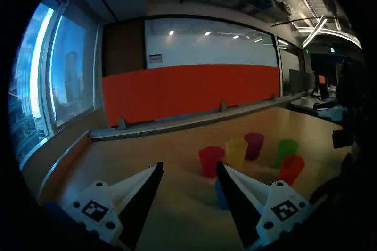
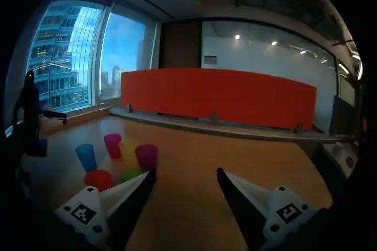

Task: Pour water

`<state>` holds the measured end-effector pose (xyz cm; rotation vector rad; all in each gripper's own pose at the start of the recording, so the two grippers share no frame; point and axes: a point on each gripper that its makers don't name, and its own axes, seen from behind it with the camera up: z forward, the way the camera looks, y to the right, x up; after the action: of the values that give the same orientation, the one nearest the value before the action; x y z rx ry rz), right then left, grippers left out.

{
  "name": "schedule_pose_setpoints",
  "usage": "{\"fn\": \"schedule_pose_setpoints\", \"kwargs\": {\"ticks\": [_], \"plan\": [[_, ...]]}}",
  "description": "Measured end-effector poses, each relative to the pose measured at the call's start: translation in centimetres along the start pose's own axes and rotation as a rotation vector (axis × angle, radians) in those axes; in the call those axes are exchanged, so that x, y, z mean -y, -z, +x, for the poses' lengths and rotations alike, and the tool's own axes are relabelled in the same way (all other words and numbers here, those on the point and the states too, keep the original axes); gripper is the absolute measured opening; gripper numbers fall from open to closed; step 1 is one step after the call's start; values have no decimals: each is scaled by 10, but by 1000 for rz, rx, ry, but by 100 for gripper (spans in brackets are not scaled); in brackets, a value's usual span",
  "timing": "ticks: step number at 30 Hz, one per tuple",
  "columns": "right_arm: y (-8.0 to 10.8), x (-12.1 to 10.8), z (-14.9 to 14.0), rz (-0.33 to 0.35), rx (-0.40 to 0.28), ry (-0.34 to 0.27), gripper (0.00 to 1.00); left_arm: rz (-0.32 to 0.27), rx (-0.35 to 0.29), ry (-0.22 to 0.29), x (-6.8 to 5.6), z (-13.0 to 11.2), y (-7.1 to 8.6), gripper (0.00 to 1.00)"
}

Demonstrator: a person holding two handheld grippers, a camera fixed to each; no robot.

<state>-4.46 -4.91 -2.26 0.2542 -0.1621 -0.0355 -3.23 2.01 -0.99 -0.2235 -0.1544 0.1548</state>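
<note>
left gripper view: looking low across the wooden table [image 1: 141, 149] toward the orange partition [image 1: 188, 93], cup cluster [image 1: 235, 151] sitting near, right of centre | right gripper view: facing that partition too, cups lying left | both sharing table, cups, partition

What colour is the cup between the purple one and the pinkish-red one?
Yellow. The cup shows best in the left gripper view.

Orange partition [image 1: 188, 91] behind wooden table [image 2: 198, 157] (tall windows [image 2: 70, 58] leftward)
</note>
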Motion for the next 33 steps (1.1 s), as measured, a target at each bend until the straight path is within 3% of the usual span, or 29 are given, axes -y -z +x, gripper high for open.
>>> {"fn": "schedule_pose_setpoints", "kwargs": {"ticks": [9, 22, 27, 33], "plan": [[6, -29, 25, -159, -127, -56, 100, 90, -120, 98, 5, 22, 10, 83], [16, -59, 38, -378, -221, -72, 100, 185, -208, 136, 10, 33, 18, 83], [21, -63, 40, -420, -240, -69, 100, 197, -214, 150, 10, 31, 16, 83], [26, -63, 42, -440, -246, -54, 100, 218, -220, 130, 10, 31, 13, 83]]}}
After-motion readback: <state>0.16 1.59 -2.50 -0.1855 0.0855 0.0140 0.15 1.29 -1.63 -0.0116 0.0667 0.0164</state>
